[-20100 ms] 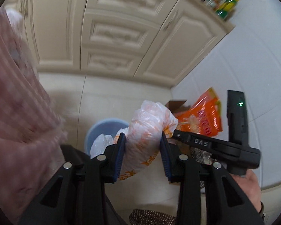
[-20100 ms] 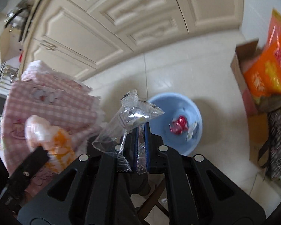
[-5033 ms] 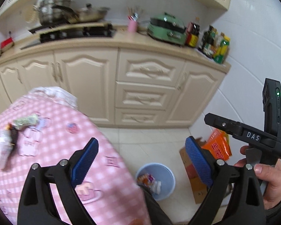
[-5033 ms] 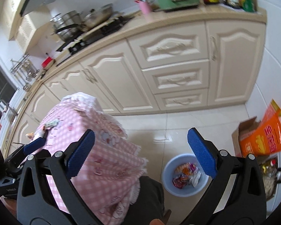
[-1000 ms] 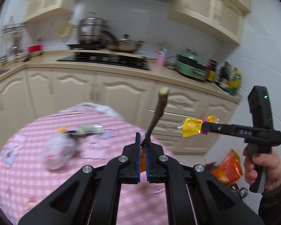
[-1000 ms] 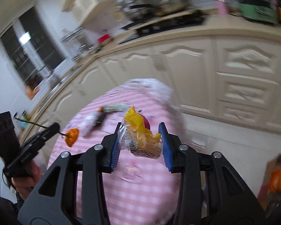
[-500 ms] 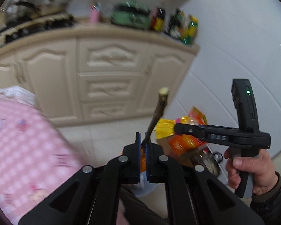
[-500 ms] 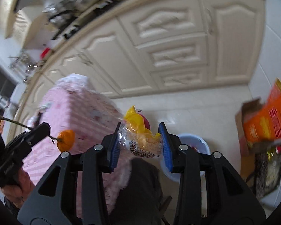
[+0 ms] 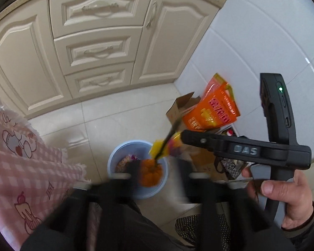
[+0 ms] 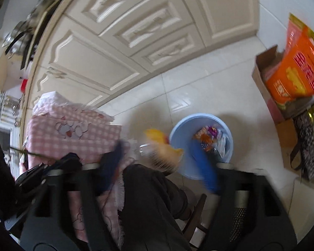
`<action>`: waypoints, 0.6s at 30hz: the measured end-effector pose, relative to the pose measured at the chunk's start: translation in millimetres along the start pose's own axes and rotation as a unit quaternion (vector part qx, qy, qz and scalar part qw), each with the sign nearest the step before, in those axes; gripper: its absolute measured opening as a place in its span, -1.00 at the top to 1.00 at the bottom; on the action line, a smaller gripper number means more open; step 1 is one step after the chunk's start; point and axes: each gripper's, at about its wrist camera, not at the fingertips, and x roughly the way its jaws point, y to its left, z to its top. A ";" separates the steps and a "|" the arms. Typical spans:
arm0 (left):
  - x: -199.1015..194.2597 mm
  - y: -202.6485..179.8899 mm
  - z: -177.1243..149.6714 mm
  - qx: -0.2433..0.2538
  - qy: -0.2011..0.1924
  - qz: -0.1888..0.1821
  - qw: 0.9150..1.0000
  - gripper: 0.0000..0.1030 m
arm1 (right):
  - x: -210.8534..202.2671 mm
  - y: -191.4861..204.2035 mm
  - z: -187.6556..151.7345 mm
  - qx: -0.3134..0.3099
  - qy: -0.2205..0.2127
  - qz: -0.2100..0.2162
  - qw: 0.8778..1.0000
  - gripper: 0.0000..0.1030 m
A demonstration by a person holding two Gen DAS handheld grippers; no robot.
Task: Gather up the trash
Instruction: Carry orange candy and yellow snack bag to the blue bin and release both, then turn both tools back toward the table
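Note:
A light blue bin [image 9: 131, 141] [image 10: 198, 115] stands on the floor tiles with several wrappers inside. My left gripper [image 9: 159, 171] hangs over it, blurred, its jaws opening. A small orange fruit [image 9: 150, 174] on a dark twig is loose between them, above the bin's mouth. My right gripper [image 10: 158, 161] is to the left of the bin, over its rim, jaws opening wide. A yellow snack packet [image 10: 163, 148] [image 9: 155, 148] is loose between them, touching neither pad. In the left wrist view the right gripper [image 9: 184, 139] reaches in from the right, held by a hand [image 9: 282, 194].
A cardboard box holding an orange bag [image 9: 211, 113] [image 10: 293, 73] and a patterned bag [image 10: 305, 146] stand right of the bin by the white tiled wall. The pink checked tablecloth [image 9: 21, 156] hangs at left. Cream cabinets [image 9: 94, 48] lie beyond. A dark trouser leg [image 10: 152, 198] is below.
Both grippers swung from the table down over the bin. The left jaws, shut on the twig before, have parted. The right jaws have let go of the yellow packet.

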 end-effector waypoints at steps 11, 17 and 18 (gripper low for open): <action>-33.6 13.7 -1.5 -0.017 -0.042 0.034 0.998 -0.65 | -14.6 -6.0 7.2 0.014 -0.025 -0.019 0.999 -0.88; -75.4 11.3 -3.1 -0.010 -0.087 0.040 0.995 -0.68 | -26.9 17.3 10.1 -0.008 -0.039 -0.021 0.999 -0.88; -82.6 10.4 -3.5 -0.008 -0.094 0.041 0.995 -0.70 | -29.1 21.7 10.5 -0.012 -0.041 -0.022 0.999 -0.88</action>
